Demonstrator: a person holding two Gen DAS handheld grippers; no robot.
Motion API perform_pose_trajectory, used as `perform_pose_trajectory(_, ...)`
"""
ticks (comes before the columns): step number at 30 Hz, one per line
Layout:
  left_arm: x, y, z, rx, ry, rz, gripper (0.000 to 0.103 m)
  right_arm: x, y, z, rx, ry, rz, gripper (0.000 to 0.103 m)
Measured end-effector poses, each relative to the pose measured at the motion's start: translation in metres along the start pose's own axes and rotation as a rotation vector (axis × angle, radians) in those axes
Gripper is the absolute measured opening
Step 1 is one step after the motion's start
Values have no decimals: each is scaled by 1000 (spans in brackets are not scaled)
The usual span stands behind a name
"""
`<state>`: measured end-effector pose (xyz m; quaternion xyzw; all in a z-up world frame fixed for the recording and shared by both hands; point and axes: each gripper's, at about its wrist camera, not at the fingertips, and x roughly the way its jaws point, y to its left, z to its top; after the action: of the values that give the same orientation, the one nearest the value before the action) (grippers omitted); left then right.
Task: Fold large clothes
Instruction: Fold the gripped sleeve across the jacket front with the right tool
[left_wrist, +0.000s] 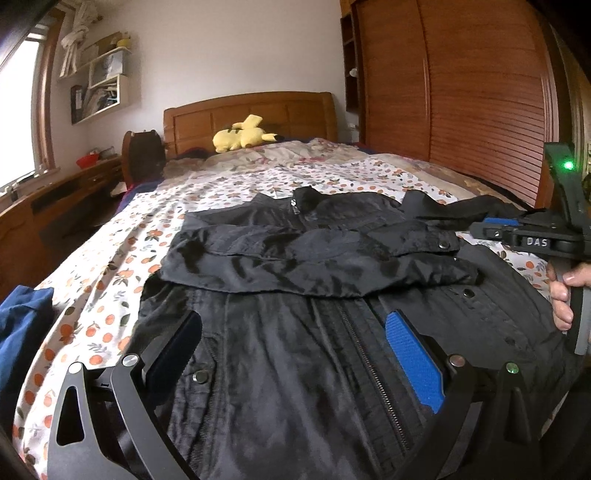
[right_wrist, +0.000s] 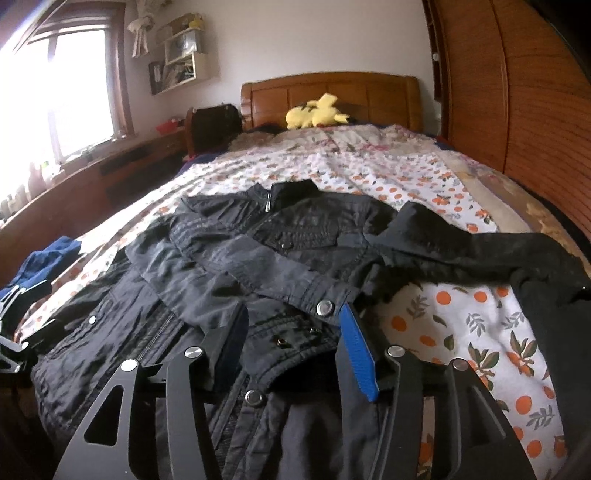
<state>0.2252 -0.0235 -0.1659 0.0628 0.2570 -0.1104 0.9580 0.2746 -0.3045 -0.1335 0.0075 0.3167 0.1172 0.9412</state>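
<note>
On the bed (left_wrist: 155, 206), spread over a white sheet printed with oranges, we see a black jacket (left_wrist: 303, 332) lying face up, zip closed, collar toward the wooden headboard (left_wrist: 251, 114). One sleeve (left_wrist: 295, 254) is already folded across the chest; the other sleeve (right_wrist: 480, 251) trails out to the right over the sheet.

We hold two grippers low over the hem end. Our left gripper (left_wrist: 295, 354) has its jaws wide apart above the jacket's front, nothing between them. Our right gripper (right_wrist: 295, 350) has its jaws partly apart, straddling the folded sleeve's snap cuff (right_wrist: 325, 306); the pads do not seem to press the cloth, though the angle makes that hard to confirm.

We judge the jacket light, soft and a little slick, with stiffer seams, zip and snaps. It will sag and slide if pinched in the middle, so the cuff, hem or shoulder seam look like the surest places to take hold.

From the left wrist we see the right gripper from the side, with the person's fingers (left_wrist: 561, 295) on its handle, and a blue garment (left_wrist: 26, 325) at the bed's left edge. From the right wrist we see the outstretched sleeve in full and a bright window (right_wrist: 74, 85).
</note>
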Motion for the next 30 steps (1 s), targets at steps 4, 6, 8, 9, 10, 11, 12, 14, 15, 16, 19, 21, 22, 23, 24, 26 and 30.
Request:
perform_pose_trajectory(4,4,-9,-2,10,2,-15,100,12,3,-6,-21,58,5,50)
perform_pose_trajectory(6,5,-13,-3,12,4,-22,100,20,6,-11,-31,96,17,50)
perform_pose_trajectory(8,6,-16,-3,13,5,-29,100,28,9,-17,-39,129,26,50)
perform_pose_trajectory(9,7,-18,-4,15,7,-33,100,30,10,-18,-43,143,29,50)
perform_pose_trajectory(10,8,-20,-4,16,9,-36,100,33,11,-21,-48,158,35,50)
perform_pose_trajectory(11,9,-21,-4,18,10,-39,100,35,13,-23,-55,171,34,50)
perform_pose_trajectory(12,9,-22,-4,21,10,-41,100,37,14,-24,-61,178,31,46)
perform_pose_trajectory(14,10,-24,-4,25,11,-42,100,38,16,-25,-71,186,33,36)
perform_pose_trajectory(15,11,-25,-5,28,13,-43,100,37,17,-25,-77,185,28,30)
perform_pose_trajectory(16,11,-25,-5,29,13,-42,100,37,18,-25,-81,184,25,27)
perform_pose_trajectory(19,12,-25,-5,28,16,-41,100,34,23,-26,-107,178,37,6)
perform_pose_trajectory(21,12,-25,-5,27,15,-40,100,29,27,-25,-132,171,31,4)
perform_pose_trajectory(22,12,-25,-4,26,16,-38,100,24,30,-25,-142,169,44,4)
perform_pose_trajectory(23,13,-24,-4,24,15,-39,100,20,31,-25,-145,164,52,4)
perform_pose_trajectory(24,12,-23,-4,21,14,-39,100,15,34,-25,-150,158,62,4)
perform_pose_trajectory(26,12,-22,-4,18,13,-38,100,7,38,-25,-162,153,84,4)
perform_pose_trajectory(30,11,-19,-2,9,6,-39,100,-1,44,-26,-175,149,92,7)
